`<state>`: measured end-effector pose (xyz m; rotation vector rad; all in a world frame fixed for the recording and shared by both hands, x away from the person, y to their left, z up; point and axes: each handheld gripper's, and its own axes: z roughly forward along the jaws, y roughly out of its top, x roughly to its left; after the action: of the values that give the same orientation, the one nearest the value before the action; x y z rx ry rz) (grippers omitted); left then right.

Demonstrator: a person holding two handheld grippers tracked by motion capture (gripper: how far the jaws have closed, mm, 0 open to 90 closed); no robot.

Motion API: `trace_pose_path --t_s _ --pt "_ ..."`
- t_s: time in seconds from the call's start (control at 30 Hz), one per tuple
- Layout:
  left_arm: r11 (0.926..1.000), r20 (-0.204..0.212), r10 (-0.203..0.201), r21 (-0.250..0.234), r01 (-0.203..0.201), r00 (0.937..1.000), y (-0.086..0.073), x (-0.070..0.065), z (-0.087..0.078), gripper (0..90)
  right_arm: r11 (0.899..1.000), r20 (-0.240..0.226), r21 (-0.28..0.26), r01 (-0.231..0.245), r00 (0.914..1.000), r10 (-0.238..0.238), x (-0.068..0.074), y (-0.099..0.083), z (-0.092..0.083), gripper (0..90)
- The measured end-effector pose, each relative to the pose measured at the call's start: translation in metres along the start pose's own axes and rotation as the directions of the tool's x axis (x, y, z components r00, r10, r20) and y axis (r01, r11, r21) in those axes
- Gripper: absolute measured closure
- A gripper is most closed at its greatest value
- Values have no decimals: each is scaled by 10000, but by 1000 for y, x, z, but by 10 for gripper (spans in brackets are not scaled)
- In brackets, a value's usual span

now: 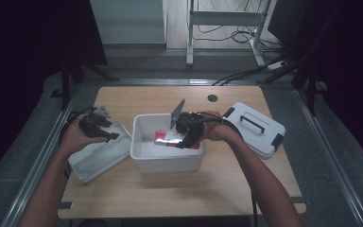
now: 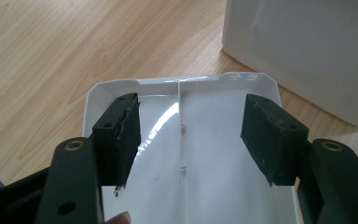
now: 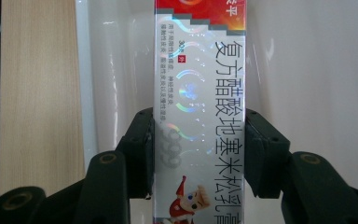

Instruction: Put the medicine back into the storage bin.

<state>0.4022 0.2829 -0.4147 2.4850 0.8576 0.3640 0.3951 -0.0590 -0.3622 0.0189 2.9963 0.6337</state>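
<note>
Fingers of right gripper [image 3: 198, 154] pinch a silvery, red-topped carton [image 3: 199, 93] printed with Chinese characters; left gripper [image 2: 191, 140] spread.

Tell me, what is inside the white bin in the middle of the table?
Inside the white bin is a red-and-silver carton, clamped by the right gripper. That gripper and hand cover part of the bin's floor, so anything beneath them stays hidden.

A long silver-and-red cardboard ointment box [image 3: 199, 116] with Chinese print lies flat inside the white plastic bin [image 1: 144, 156], frame centre.
</note>
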Motion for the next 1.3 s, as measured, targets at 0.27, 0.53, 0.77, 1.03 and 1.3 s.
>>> trace_pose_path --t_s 0.27,0.53,0.77,1.03,1.3 --pt "9999 75 -136 -28 136 9999 -2 -1 0 373 10000 14 89 -38 10000 38 0 -2 3 504" --pt "9999 140 -144 -46 144 9998 -1 -1 2 371 9997 -10 248 -51 10000 52 -1 -4 10 504" --pt "9999 193 -156 41 155 9997 -2 -2 5 371 9992 -84 409 2 10000 2 0 -6 16 504" --pt "9999 242 -154 51 153 9996 -2 -2 7 371 9983 3 561 135 9999 -136 -2 -6 20 504" --pt "9999 250 -157 53 155 9996 -2 -2 8 371 9968 -141 763 226 9997 -216 -3 -6 27 503"
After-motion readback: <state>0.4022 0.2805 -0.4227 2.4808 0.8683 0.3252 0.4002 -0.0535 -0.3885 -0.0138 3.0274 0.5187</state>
